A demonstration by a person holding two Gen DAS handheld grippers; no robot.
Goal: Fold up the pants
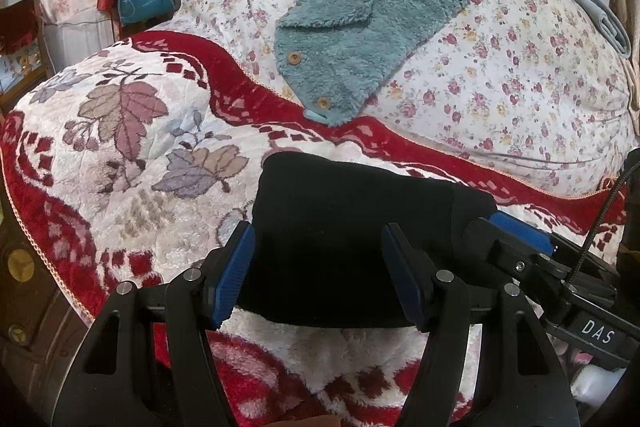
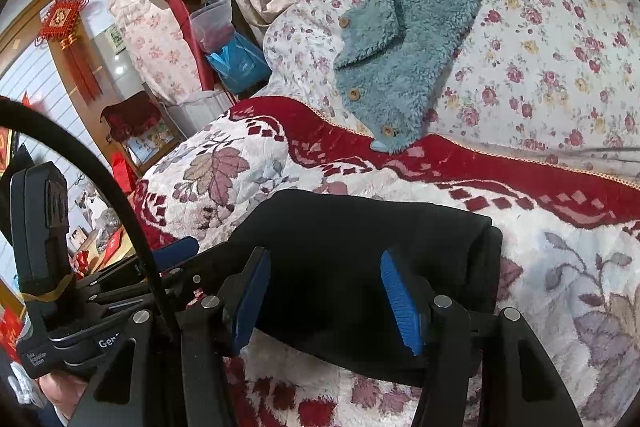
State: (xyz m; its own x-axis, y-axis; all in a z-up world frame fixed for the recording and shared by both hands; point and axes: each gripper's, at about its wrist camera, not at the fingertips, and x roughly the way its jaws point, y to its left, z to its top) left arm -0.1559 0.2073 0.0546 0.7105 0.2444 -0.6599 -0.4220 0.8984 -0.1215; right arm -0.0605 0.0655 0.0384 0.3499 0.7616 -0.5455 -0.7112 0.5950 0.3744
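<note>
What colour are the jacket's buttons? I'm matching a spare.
Light wooden brown, on the teal fleece jacket; the right wrist view shows the buttons best.

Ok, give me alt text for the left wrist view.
Folded black pants lie on a red and white leaf-patterned blanket, with the left tongs open just above their near edge. The right tongs reach in from the right at the bundle's far corner. Beyond, a teal fleece garment with wooden buttons lies on a floral quilt.

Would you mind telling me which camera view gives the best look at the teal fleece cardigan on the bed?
The left wrist view: the teal fleece cardigan lies nearly whole there, its three wooden buttons clear. The right wrist view shows the same cardigan at a steeper slant, cut off by the top edge.
</note>
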